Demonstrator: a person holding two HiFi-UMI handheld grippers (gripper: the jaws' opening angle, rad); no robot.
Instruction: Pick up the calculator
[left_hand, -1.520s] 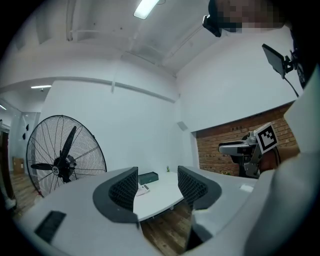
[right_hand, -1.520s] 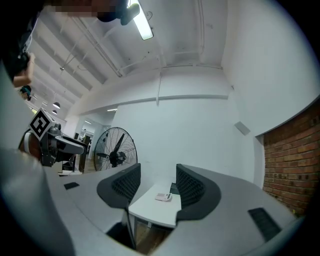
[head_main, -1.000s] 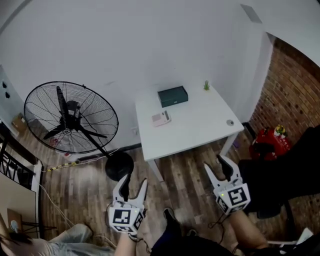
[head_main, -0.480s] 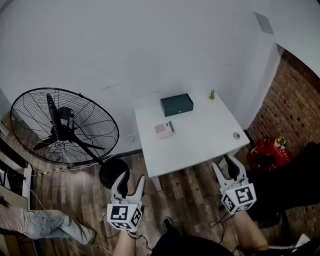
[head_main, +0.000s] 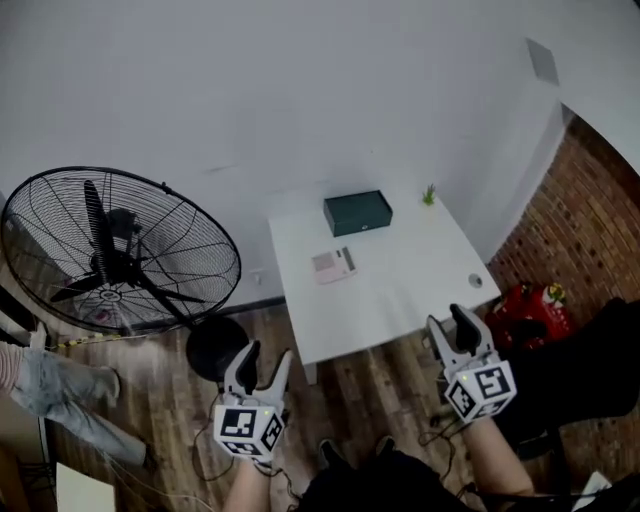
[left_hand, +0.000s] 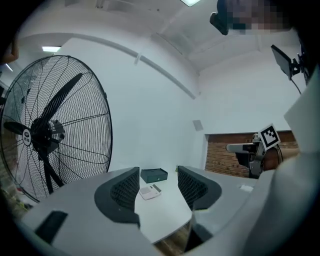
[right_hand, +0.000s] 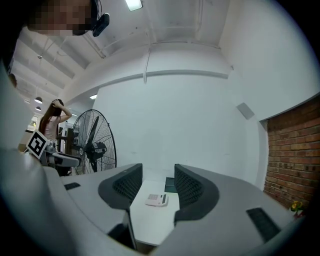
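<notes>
The calculator (head_main: 332, 265) is a small pale slab lying flat on the white table (head_main: 400, 285), left of its middle. It also shows between the jaws in the left gripper view, calculator (left_hand: 149, 191), and in the right gripper view, calculator (right_hand: 157, 200). My left gripper (head_main: 265, 362) is held level over the wooden floor, short of the table's front left corner, open and empty. My right gripper (head_main: 450, 325) is at the table's front right corner, also open with nothing between its jaws. Both are well short of the calculator.
A dark green box (head_main: 357, 212) and a small plant (head_main: 429, 193) stand at the table's back edge; a small round object (head_main: 474, 281) lies near its right edge. A large floor fan (head_main: 120, 250) stands left of the table. A red object (head_main: 525, 305) and a brick wall (head_main: 590, 230) are at the right. A person's legs (head_main: 50, 395) show at the left.
Both grippers have moved forward toward the table's front edge and stay open. The person at the lower left has shifted position.
</notes>
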